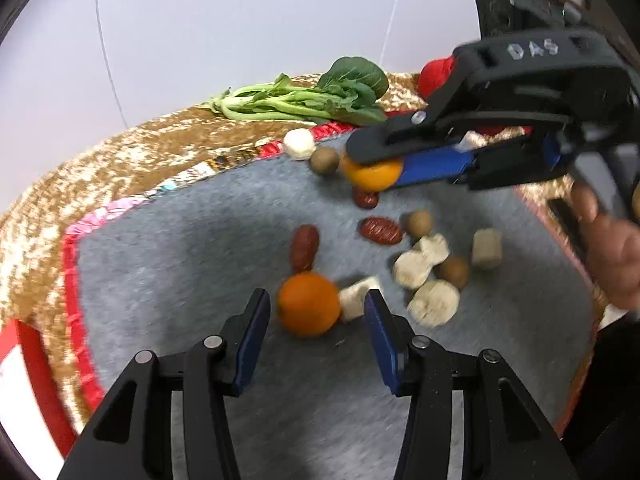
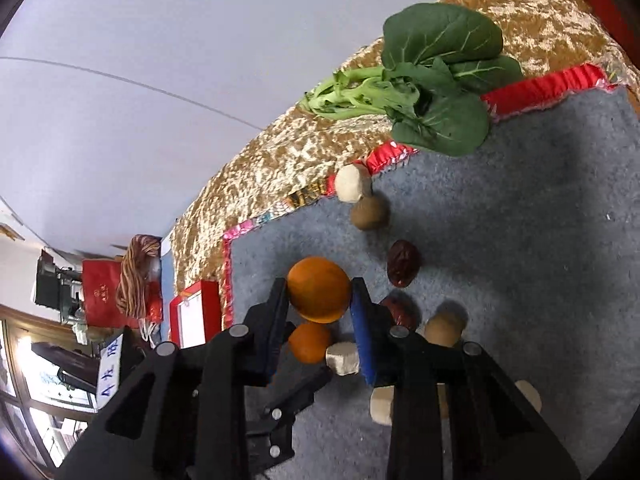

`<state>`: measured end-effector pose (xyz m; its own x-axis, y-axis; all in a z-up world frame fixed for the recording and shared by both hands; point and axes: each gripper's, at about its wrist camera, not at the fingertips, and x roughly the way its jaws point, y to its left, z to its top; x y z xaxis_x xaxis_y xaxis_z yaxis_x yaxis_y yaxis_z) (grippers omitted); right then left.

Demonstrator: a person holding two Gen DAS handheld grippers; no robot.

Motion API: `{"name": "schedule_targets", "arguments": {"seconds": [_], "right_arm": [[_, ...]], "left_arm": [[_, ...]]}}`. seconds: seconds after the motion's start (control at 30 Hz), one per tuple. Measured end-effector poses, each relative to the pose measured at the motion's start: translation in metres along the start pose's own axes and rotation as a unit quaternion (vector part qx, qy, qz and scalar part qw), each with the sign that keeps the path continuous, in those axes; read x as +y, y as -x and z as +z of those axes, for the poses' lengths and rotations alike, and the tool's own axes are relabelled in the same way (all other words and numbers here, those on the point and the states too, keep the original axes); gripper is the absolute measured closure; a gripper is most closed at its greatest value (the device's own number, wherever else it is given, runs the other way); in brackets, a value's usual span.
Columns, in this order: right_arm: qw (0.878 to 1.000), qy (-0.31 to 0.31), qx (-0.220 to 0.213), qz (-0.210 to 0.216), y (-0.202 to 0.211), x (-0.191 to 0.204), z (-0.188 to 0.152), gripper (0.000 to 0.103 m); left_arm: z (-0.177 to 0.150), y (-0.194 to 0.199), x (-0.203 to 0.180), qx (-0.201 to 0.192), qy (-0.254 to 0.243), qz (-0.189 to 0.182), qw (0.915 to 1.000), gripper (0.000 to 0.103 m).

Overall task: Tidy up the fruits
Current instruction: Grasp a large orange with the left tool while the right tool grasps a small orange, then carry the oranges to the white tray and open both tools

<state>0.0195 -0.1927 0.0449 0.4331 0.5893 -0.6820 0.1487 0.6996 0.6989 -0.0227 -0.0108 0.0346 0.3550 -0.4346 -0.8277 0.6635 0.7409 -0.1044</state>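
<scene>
You have two round oranges (image 1: 308,304), three wrinkled dark-red dates (image 1: 305,246), four small round brown fruits (image 1: 324,160), six pale chunks (image 1: 434,307), and one leafy green bunch (image 1: 312,98).

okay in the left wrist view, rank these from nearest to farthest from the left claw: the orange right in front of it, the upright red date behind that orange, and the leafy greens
1. The orange, on the grey mat just ahead of the left claw, between its open fingers.
2. The upright red date, directly behind that orange.
3. The leafy greens, far back on the gold cloth near the wall.
</scene>
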Motion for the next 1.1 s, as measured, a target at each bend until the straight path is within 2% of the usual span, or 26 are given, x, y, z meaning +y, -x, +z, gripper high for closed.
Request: {"name": "schedule_targets", "arguments": {"seconds": [0.2, 0.3, 0.4, 0.5, 0.57, 0.6, 0.7, 0.83, 0.97, 1.1], "right_arm": [[1.000, 0.005, 0.000, 0.001, -0.007, 0.010, -0.005, 0.070], [1.000, 0.007, -0.005, 0.000, -0.012, 0.015, -0.006, 0.070], [1.000, 0.004, -0.005, 0.001, -0.012, 0.011, -0.005, 0.070], [1.000, 0.001, -0.005, -0.002, -0.010, 0.006, -0.005, 0.070], [1.000, -0.001, -0.006, -0.003, -0.008, 0.002, -0.005, 0.070], [1.000, -0.001, -0.009, -0.003, -0.006, 0.001, -0.004, 0.070], [1.000, 0.002, -0.012, -0.001, -0.003, 0.002, -0.003, 0.070], [1.000, 0.012, -0.008, 0.005, -0.006, 0.011, -0.005, 0.070], [0.999, 0.032, -0.003, 0.023, -0.013, 0.031, -0.011, 0.070], [0.997, 0.056, 0.014, 0.046, -0.029, 0.060, -0.023, 0.070]], "left_arm": [[-0.011, -0.001, 0.011, 0.005, 0.003, 0.010, 0.9999, 0.055], [-0.006, -0.006, 0.008, -0.008, 0.003, 0.015, 0.9999, 0.055], [0.000, -0.011, 0.007, -0.017, 0.007, 0.007, 0.9998, 0.055], [-0.001, -0.023, -0.004, 0.004, -0.005, -0.006, 1.0000, 0.055], [-0.003, -0.025, -0.005, 0.004, -0.006, -0.012, 0.9999, 0.054], [-0.003, -0.024, -0.004, 0.004, -0.002, -0.015, 0.9999, 0.055], [-0.005, -0.018, 0.002, -0.003, 0.011, -0.014, 0.9998, 0.069], [-0.010, -0.012, 0.005, -0.006, -0.002, -0.009, 0.9999, 0.070], [-0.004, 0.006, 0.010, -0.022, 0.001, -0.004, 0.9997, 0.070], [-0.021, 0.057, 0.012, -0.050, 0.021, 0.034, 0.9980, 0.070]]}}
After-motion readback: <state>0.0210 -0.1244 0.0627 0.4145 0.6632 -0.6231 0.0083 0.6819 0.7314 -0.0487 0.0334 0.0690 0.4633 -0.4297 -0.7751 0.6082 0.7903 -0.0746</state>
